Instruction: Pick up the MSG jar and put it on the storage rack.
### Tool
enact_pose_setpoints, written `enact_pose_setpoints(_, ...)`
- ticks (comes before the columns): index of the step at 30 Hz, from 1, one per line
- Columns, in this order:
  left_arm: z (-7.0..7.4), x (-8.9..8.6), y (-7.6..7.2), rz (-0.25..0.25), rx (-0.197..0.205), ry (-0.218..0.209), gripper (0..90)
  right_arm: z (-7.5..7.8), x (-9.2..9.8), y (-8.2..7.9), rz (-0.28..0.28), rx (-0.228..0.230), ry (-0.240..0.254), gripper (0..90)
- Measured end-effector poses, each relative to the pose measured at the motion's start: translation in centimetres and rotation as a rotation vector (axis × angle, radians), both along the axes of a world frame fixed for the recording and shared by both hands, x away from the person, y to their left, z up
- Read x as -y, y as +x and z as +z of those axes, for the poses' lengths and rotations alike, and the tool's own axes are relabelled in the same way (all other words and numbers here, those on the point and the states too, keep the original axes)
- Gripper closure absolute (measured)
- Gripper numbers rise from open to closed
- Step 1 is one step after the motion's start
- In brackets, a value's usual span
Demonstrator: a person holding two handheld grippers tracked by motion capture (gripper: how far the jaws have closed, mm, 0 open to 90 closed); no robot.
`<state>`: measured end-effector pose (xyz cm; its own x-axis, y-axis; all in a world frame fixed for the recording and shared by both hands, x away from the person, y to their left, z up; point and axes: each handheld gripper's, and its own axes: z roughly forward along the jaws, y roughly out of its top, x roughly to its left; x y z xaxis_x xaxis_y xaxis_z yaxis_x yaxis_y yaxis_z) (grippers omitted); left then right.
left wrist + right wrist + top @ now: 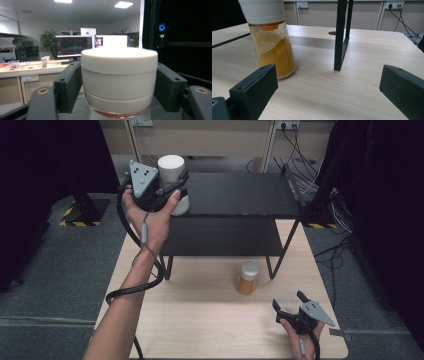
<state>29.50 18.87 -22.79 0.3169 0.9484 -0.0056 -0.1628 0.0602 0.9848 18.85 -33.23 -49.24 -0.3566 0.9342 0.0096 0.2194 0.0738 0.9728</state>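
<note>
A jar with a white lid [119, 75] stands on the left end of the black rack's top shelf [240, 195]. My left gripper [172, 185] is level around that lid [171, 166], one jaw close on each side, and the pads do not look pressed against it. A second jar of orange powder [247, 279] with a white lid stands on the wooden table [200, 320] in front of the rack. My right gripper [288, 300] rests near the table's front right, open and empty, pointing toward the orange jar [273, 50], which stands ahead and to the left of its jaws.
The two-tier black rack spans the back of the table; its right front leg [340, 37] stands just ahead of my right gripper. Cables [305, 175] hang behind the rack at the right. The table's right edge [330, 310] lies close to my right hand.
</note>
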Motion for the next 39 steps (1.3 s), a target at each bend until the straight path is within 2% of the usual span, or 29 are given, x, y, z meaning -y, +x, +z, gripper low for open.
enact_pose_setpoints(5,-0.6,-0.2,-0.5,0.013,0.045,0.017,15.0,0.1,0.0,0.0,0.000,-0.002,-0.003,2.1)
enact_pose_setpoints(10,-1.2,-0.4,-1.0,0.016,0.051,0.052,9.9,0.0,0.0,0.0,0.000,-0.003,0.000,2.1)
enact_pose_setpoints(13,-1.7,-0.6,-1.5,0.017,0.043,0.060,9.3,0.1,0.0,0.0,-0.001,-0.003,-0.001,2.1)
enact_pose_setpoints(21,-3.6,-1.3,-2.4,-0.004,0.054,0.048,9.0,0.1,-0.1,0.0,-0.001,-0.003,-0.003,2.1)
enact_pose_setpoints(23,-4.2,-1.5,-2.8,-0.009,0.065,0.046,8.8,0.1,0.0,0.0,-0.001,-0.004,-0.001,2.1)
enact_pose_setpoints(26,-5.0,-1.6,-3.5,-0.015,0.086,0.068,8.7,0.1,-0.1,0.0,-0.001,-0.004,-0.003,2.1)
enact_pose_setpoints(30,-5.9,-1.5,-4.3,-0.033,0.091,0.080,8.5,0.1,-0.1,0.1,0.000,-0.004,-0.004,2.1)
enact_pose_setpoints(39,-7.5,-1.6,-5.5,-0.067,0.106,0.077,8.3,0.1,-0.1,0.1,-0.001,-0.005,-0.004,2.0)
